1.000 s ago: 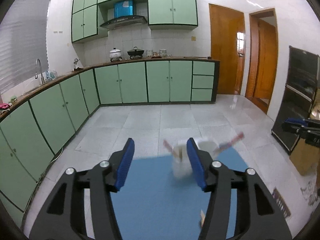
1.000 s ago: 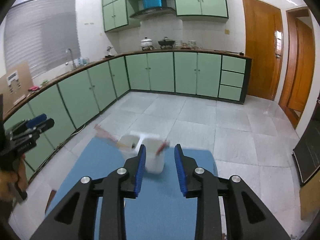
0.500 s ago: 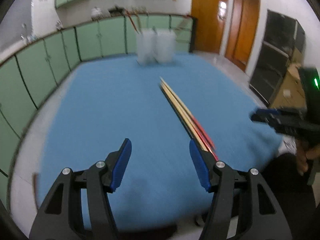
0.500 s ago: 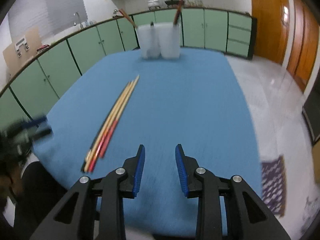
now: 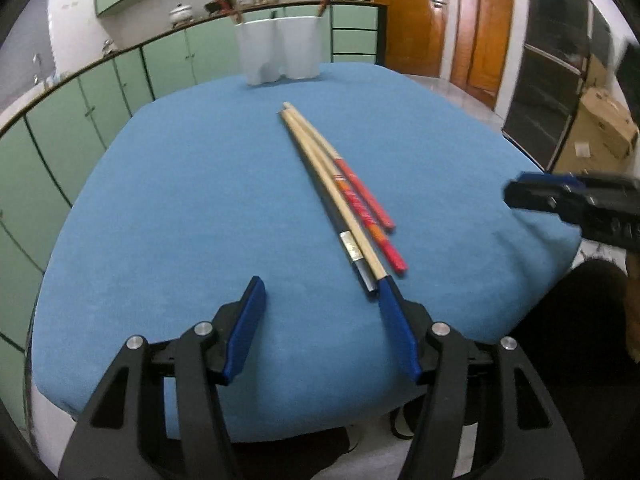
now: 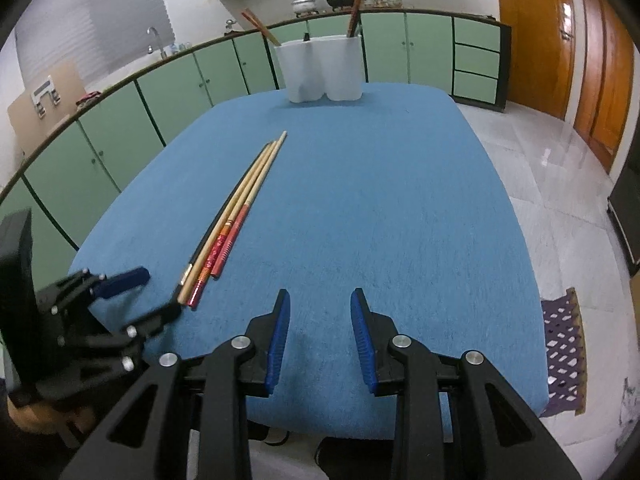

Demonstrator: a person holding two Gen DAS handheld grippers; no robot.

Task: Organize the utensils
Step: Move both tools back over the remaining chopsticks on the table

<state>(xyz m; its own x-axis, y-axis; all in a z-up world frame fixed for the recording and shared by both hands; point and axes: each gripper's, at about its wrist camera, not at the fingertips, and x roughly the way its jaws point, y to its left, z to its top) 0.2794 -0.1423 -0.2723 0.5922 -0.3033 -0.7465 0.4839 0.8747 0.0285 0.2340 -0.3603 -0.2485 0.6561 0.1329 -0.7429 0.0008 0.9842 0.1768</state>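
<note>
Both grippers have dropped from room level to the near edge of the blue table (image 6: 400, 208); the white holder (image 6: 325, 69), formerly close ahead, now stands at the far end. We find the left gripper (image 5: 320, 304) with fingers apart and empty, its right finger (image 5: 394, 320) just at the chopsticks' (image 5: 340, 196) near ends. We find the right gripper (image 6: 320, 320) narrowly parted, empty, over bare cloth right of the chopsticks. Those lie bundled mid-table, well short of the holder, which contains several more sticks.
</note>
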